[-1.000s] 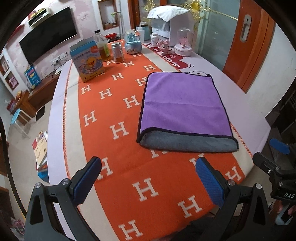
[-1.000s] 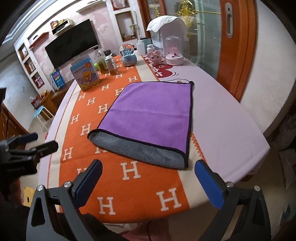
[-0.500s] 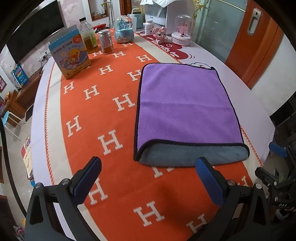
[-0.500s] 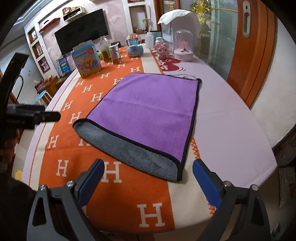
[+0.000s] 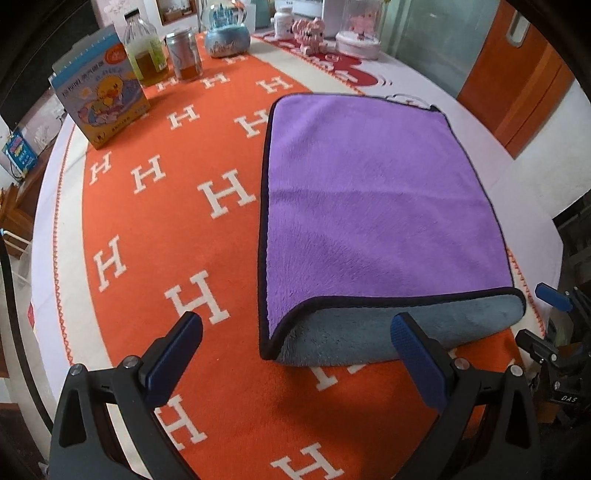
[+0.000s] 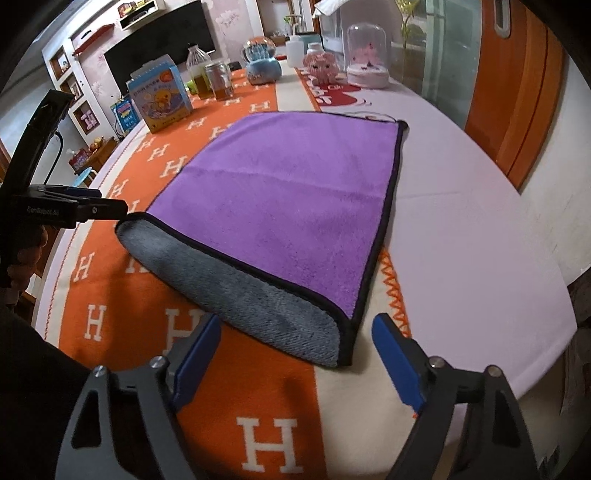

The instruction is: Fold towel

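A purple towel [image 5: 369, 192] with a grey underside and black hem lies folded in half on the orange H-patterned tablecloth [image 5: 166, 229]; its grey fold edge faces me. It also shows in the right wrist view [image 6: 288, 206]. My left gripper [image 5: 295, 343] is open and empty, just short of the towel's near left corner. My right gripper [image 6: 295, 347] is open and empty, just short of the near right corner. The right gripper shows at the right edge of the left wrist view [image 5: 554, 325], and the left gripper at the left edge of the right wrist view [image 6: 66, 206].
At the table's far end stand a duck-print box [image 5: 99, 99], a bottle [image 5: 144, 55], a jar [image 5: 184, 55], a snow globe [image 5: 227, 33], a pink figure [image 5: 308, 31] and a domed ornament [image 5: 356, 37]. An orange door [image 6: 517, 92] is to the right. The table edge [image 6: 535, 332] is near right.
Both grippers have moved forward and down toward the towel's near fold edge, which now lies just ahead of the fingertips. The towel has not moved. Both jaws stay open.
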{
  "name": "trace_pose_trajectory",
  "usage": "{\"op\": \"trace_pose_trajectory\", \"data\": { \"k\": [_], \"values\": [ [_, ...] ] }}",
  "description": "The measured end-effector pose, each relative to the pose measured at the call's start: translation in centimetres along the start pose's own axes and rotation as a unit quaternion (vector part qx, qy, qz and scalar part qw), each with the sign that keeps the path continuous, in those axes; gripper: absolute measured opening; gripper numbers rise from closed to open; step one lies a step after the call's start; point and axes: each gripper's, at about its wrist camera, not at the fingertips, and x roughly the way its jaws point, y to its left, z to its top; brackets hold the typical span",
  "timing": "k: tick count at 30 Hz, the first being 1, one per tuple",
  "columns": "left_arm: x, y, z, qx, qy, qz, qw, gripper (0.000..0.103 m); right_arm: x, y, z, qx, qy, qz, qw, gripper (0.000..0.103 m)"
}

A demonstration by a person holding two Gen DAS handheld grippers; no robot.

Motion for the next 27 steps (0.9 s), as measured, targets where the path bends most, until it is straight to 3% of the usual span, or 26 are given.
{"op": "trace_pose_trajectory", "data": {
  "k": [11,20,22,27],
  "values": [
    [3.0,0.3,-0.3,-0.011,0.031,-0.009,0.9994,0.098,1.9,-0.6,-0.4,0.004,0.027,0.002,1.000,0.066],
    [3.8,0.0,-0.7,-0.017,0.045,-0.032,0.9983,0.076,2.3,-0.7,-0.4,0.005,0.032,0.008,0.999,0.057],
    [3.8,-0.1,-0.9,-0.018,0.046,-0.038,0.9981,0.065,2.2,-0.7,-0.4,0.006,0.032,0.009,0.999,0.053],
    [3.9,-0.1,-1.3,-0.027,0.046,-0.034,0.9980,0.052,2.0,-0.9,-0.4,0.010,0.031,0.008,0.999,0.044]
  ]
}}
